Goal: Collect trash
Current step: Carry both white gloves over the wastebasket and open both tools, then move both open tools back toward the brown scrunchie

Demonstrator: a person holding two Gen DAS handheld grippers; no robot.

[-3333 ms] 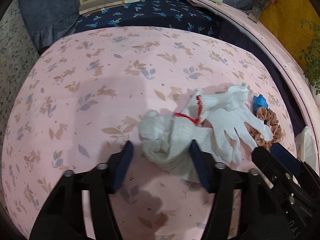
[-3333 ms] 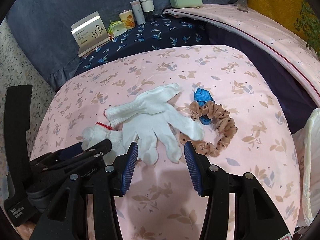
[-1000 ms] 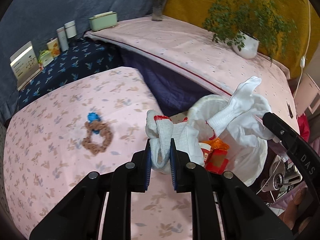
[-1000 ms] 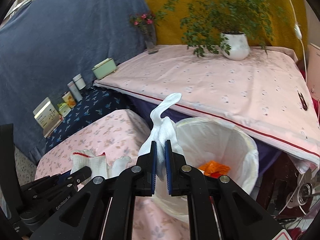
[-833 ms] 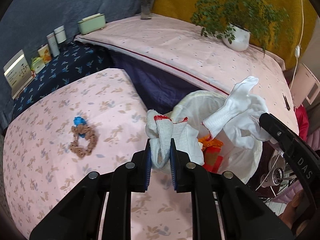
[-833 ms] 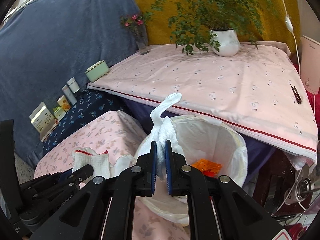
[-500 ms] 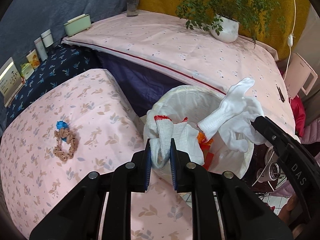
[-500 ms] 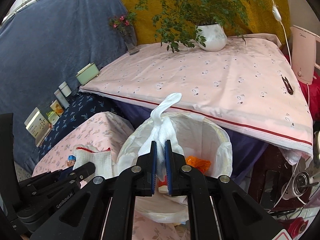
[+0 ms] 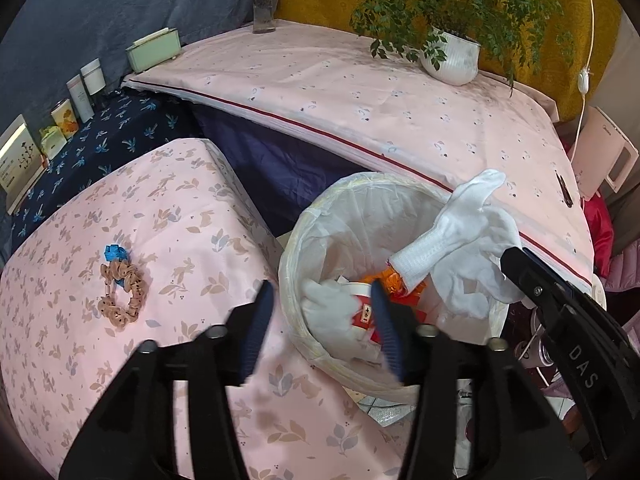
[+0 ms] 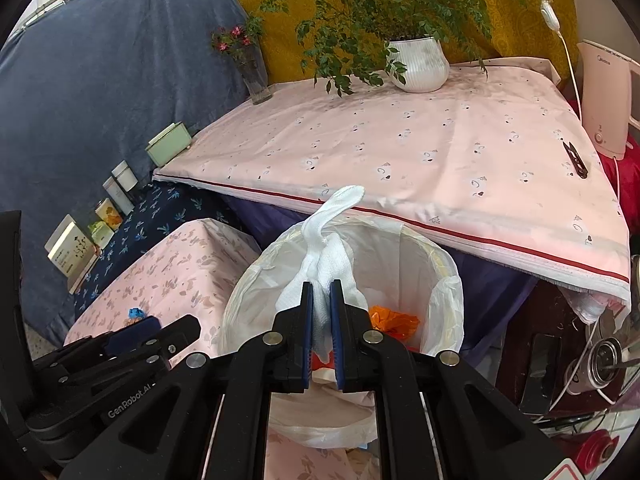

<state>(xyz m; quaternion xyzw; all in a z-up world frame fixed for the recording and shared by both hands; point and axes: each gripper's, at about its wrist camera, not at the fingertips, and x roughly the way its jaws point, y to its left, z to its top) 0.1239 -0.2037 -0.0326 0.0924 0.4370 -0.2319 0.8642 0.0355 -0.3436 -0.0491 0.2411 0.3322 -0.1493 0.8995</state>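
Note:
A bin lined with a white bag (image 9: 289,264) stands beside the pink leaf-print table (image 9: 168,216). My left gripper (image 9: 320,314) hangs over its near rim, jaws opening, nothing pressed between them. Beneath them a white glove (image 9: 330,314) lies in the bin on a paper cup and orange wrappers. My right gripper (image 10: 321,328) is shut on a bundle of white gloves (image 10: 326,256) above the bin (image 10: 442,268). In the left wrist view that bundle (image 9: 460,236) hangs over the bin's far right rim.
A brown scrunchie with a blue clip (image 9: 120,292) lies on the leaf-print table. Behind the bin a higher pink-covered table (image 10: 420,148) carries a potted plant (image 10: 418,64), a flower vase (image 10: 256,76) and a black clip (image 10: 575,160). A kettle (image 10: 606,96) stands at far right.
The left jaws have gone from shut on the red-cuffed white glove to spread apart, and that glove has dropped into the bin. The right gripper still holds its gloves over the bin.

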